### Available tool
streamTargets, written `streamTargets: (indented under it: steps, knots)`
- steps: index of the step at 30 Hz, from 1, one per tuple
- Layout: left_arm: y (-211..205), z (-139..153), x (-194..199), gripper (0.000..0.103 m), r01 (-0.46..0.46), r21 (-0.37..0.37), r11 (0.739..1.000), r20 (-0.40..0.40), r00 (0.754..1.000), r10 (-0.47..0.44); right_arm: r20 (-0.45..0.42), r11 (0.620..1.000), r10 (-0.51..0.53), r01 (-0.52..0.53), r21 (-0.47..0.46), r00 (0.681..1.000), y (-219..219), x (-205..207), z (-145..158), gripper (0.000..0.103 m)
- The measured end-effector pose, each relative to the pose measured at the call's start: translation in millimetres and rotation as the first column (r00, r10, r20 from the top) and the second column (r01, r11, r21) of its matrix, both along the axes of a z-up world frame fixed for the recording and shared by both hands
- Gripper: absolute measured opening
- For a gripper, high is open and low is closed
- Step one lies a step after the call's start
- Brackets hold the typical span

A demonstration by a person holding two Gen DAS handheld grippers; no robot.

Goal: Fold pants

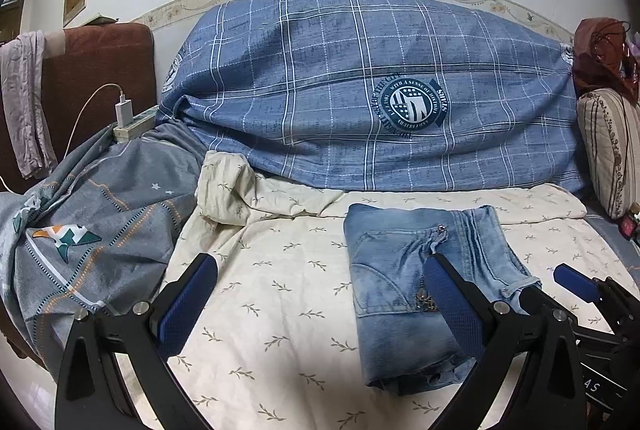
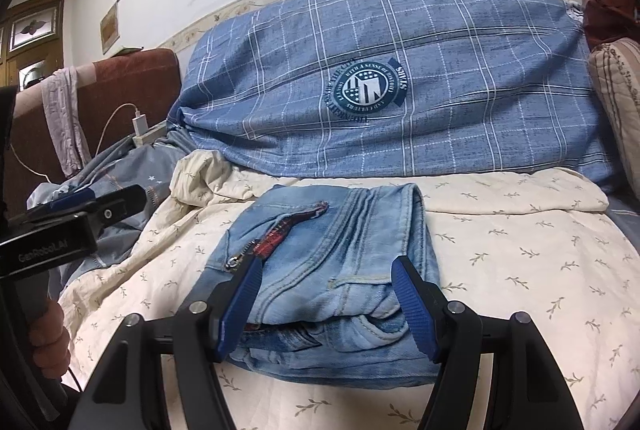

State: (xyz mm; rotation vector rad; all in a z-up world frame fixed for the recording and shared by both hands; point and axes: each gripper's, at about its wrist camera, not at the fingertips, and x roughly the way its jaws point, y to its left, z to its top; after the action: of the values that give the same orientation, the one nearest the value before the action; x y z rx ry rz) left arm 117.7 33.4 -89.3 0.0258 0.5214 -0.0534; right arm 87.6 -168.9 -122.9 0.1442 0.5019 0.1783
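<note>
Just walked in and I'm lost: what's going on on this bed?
A person with a two-finger gripper in each hand is folding jeans. The jeans already lie as a compact folded bundle on the cream sheet, in front of the blue plaid bedding. The right gripper is open, its fingers on either side of the bundle's near end without pinching it. The left gripper is open over the sheet beside the jeans, holding nothing.

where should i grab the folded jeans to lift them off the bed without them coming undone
Probably the near edge of the folded jeans, where the stacked layers show. Come in low from the front with the open right gripper, already straddling that edge, so one pinch catches every layer. The far edge is a rounded fold.
</note>
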Motion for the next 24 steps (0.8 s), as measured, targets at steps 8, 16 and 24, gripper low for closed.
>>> streamTargets:
  steps: [8,16,24]
  knots:
    - [-7,-1,0,0.103,0.031,-0.003,1.000,-0.005,1.000,-0.031,-0.003,1.000,-0.004,0.004,0.001,1.000,-1,0,1,0.071]
    - [-10,1,-2,0.103,0.052,0.009,0.999,0.005,0.999,-0.052,0.015,0.999,0.027,-0.026,-0.026,1.000,12,0,4,0.071]
    - [-10,3,-3,0.103,0.064,0.004,0.998,0.014,0.998,-0.064,0.022,0.998,0.043,-0.043,-0.038,0.999,17,0,5,0.071]
